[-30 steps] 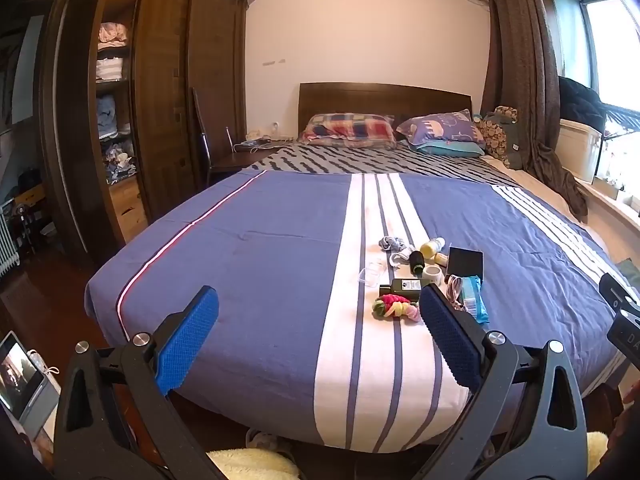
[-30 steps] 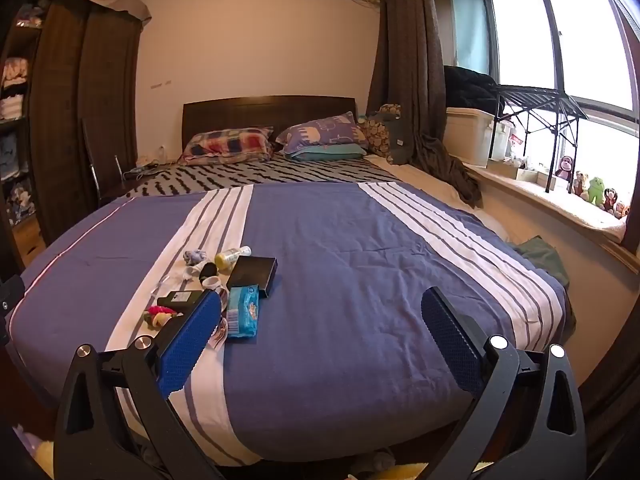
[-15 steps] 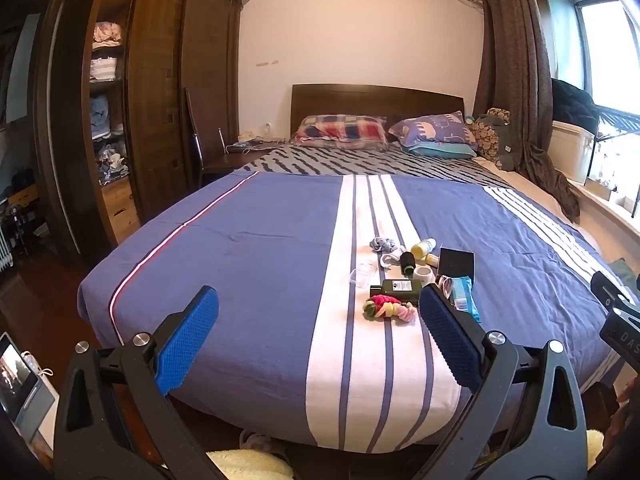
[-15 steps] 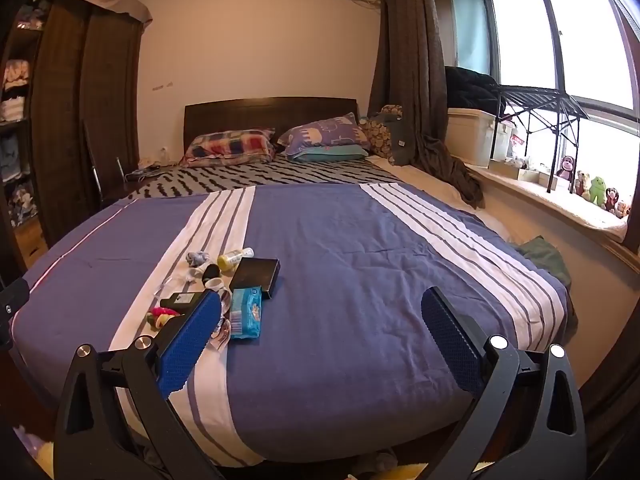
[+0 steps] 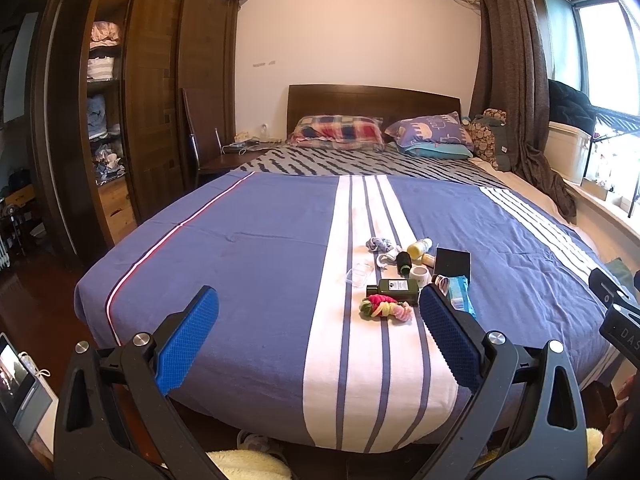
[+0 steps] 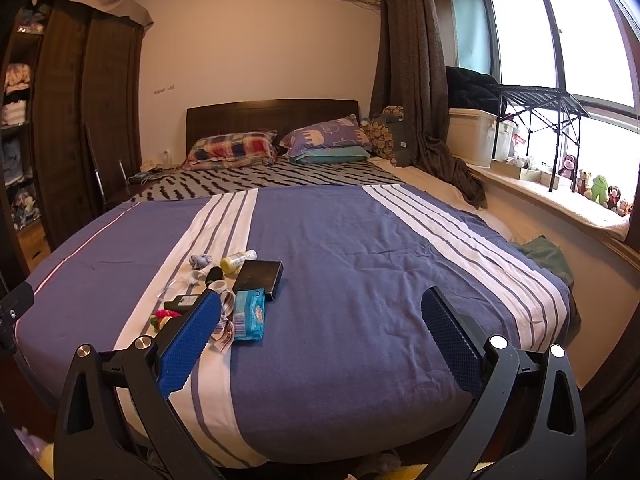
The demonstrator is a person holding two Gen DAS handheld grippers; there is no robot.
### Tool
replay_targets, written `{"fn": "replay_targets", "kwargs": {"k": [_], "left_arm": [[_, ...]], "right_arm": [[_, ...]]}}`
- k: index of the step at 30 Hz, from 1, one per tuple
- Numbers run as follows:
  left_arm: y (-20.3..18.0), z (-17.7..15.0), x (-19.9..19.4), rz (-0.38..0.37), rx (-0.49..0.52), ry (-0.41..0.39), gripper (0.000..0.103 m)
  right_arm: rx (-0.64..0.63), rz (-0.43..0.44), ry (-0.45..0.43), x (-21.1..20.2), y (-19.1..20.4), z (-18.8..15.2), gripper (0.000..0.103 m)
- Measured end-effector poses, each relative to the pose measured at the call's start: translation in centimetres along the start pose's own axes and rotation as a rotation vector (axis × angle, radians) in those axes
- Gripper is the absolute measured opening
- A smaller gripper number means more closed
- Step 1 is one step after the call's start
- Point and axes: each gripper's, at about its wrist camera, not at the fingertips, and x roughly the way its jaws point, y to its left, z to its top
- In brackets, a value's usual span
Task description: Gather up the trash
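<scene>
A cluster of small items lies on the bed's white stripe: a dark green bottle (image 5: 394,287), a pink and green hair tie bundle (image 5: 385,307), a blue tissue pack (image 6: 249,313), a black box (image 6: 259,276), a yellow bottle (image 6: 237,260), a clear plastic piece (image 5: 360,276) and a crumpled grey scrap (image 5: 380,244). My left gripper (image 5: 318,336) is open and empty, short of the cluster at the foot of the bed. My right gripper (image 6: 320,340) is open and empty, to the right of the cluster.
The bed (image 6: 360,264) with a blue striped cover fills both views. A dark wardrobe (image 5: 152,92) and chair stand left. A window ledge (image 6: 560,200) with boxes and toys runs along the right. Shoes and a fluffy mat (image 5: 248,464) lie below the foot.
Both grippers have drifted slightly, and the bed and item cluster shifted a little left in the left wrist view. Both grippers stay open and empty.
</scene>
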Motion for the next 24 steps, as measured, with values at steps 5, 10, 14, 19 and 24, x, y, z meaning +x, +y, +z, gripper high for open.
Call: {"fn": "replay_targets", "kwargs": {"k": [5,10,14,19,24], "left_arm": [[0.0,-0.08,0.01,-0.006,-0.002,-0.005,0.095],[0.03,-0.18,-0.01,-0.014,-0.005,-0.004,0.095],[0.06,-0.15,-0.05,-0.013,-0.005,-0.007,0.095],[0.14,-0.02,-0.21,-0.013,-0.009,-0.014,0.095],[0.12,0.01,-0.25,-0.009,-0.011,-0.015,0.095]], "right_arm": [[0.0,0.01,0.0,0.06,0.11,-0.11,0.1],[0.0,0.009,-0.002,0.06,0.19,-0.07,0.1],[-0.004,0.008,-0.008,-0.08,0.35,-0.02,0.1],[-0.006,0.013,-0.012,-0.28,0.54,0.09,0.1],[-0.009,0.019,-0.01,-0.2,0.81,0.14,0.1]]}}
